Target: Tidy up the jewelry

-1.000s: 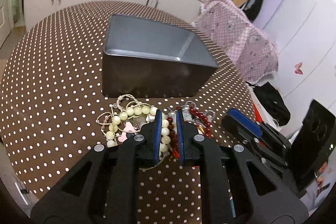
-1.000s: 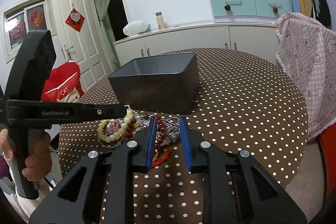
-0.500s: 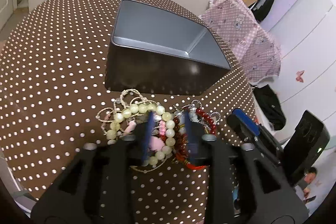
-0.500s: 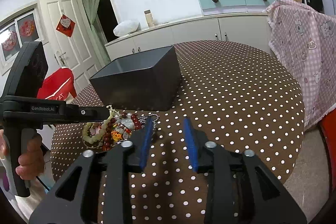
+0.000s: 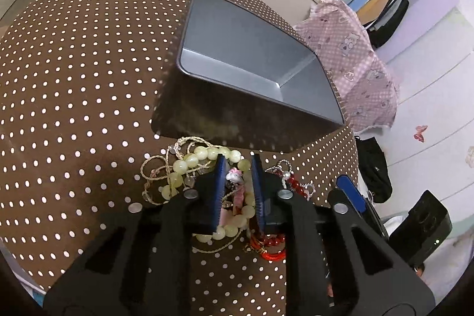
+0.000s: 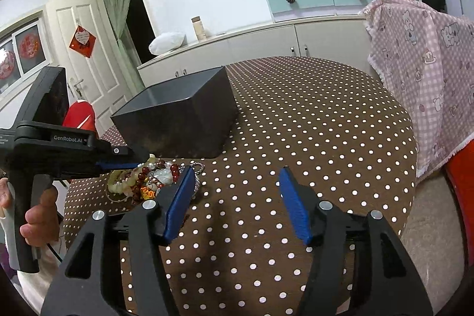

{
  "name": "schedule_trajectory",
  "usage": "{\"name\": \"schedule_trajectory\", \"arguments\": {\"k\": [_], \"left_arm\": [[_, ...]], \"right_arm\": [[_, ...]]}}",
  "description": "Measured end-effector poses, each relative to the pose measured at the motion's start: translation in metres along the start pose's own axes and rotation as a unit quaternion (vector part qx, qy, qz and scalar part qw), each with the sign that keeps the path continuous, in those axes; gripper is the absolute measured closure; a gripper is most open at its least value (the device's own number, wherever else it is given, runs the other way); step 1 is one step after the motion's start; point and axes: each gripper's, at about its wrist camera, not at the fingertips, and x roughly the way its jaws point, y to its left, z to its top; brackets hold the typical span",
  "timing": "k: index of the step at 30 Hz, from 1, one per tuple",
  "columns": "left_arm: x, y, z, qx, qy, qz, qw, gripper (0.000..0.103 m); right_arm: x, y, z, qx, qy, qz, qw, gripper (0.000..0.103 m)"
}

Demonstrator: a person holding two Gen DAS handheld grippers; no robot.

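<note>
The left hand-held gripper [image 5: 237, 182] straddles the tangled jewelry pile [image 5: 207, 168] near the counter's [image 5: 74, 79] front edge, its blue pads narrowly parted around pale beads; whether it grips is unclear. The right hand-held gripper [image 6: 237, 197], spread wide, holds nothing. Next, I judge: pinch, lift into the dark box [image 5: 251, 58].

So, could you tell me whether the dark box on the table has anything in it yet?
Empty, as far as visible: the box shows bare grey walls and floor, while the jewelry pile lies on the tablecloth in front.

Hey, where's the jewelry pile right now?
On the dotted table, just in front of the box; the left claw straddles its middle, with the right claw open beside it.
</note>
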Motion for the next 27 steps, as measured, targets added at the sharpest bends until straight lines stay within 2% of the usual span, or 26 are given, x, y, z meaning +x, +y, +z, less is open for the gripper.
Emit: {"name": "schedule_trajectory", "arguments": {"k": [6,12,15,17,19,22,24,25,26,27], "left_arm": [[-0.007,0.014,0.001,-0.022,-0.004,-0.025,0.9995,0.092],[-0.021,0.017,-0.001,-0.007,-0.015,-0.033,0.9993,0.092],[-0.018,0.018,0.001,-0.007,-0.003,-0.034,0.9994,0.091],[-0.010,0.016,0.007,-0.028,0.017,-0.028,0.9991,0.091],[-0.006,0.015,0.010,-0.029,0.028,-0.020,0.9990,0.091],[-0.005,0.002,0.010,0.012,0.030,0.015,0.9994,0.091],[-0.006,-0.010,0.008,0.057,0.032,0.039,0.9971,0.078],[-0.007,-0.016,0.008,0.076,0.030,0.043,0.9957,0.050],[-0.010,-0.021,0.007,0.094,0.022,0.038,0.9946,0.028],[-0.015,-0.023,0.007,0.103,0.011,0.035,0.9940,0.028]], "right_arm": [[0.000,0.000,0.001,0.000,-0.001,0.000,1.000,0.047],[0.000,0.000,0.000,0.001,0.001,-0.002,1.000,0.047],[-0.001,0.002,0.000,-0.001,-0.001,-0.001,1.000,0.044],[-0.002,0.004,-0.001,-0.003,-0.001,-0.001,1.000,0.043],[-0.004,0.004,-0.001,-0.004,-0.003,-0.001,1.000,0.043],[-0.005,0.002,-0.001,-0.001,-0.004,-0.005,1.000,0.040],[-0.005,0.001,-0.001,0.002,-0.003,-0.007,1.000,0.039],[-0.005,-0.001,-0.002,0.004,-0.003,-0.008,1.000,0.039],[-0.006,-0.003,-0.002,0.006,-0.003,-0.008,1.000,0.039],[-0.006,-0.004,-0.002,0.008,-0.003,-0.010,1.000,0.039]]}}
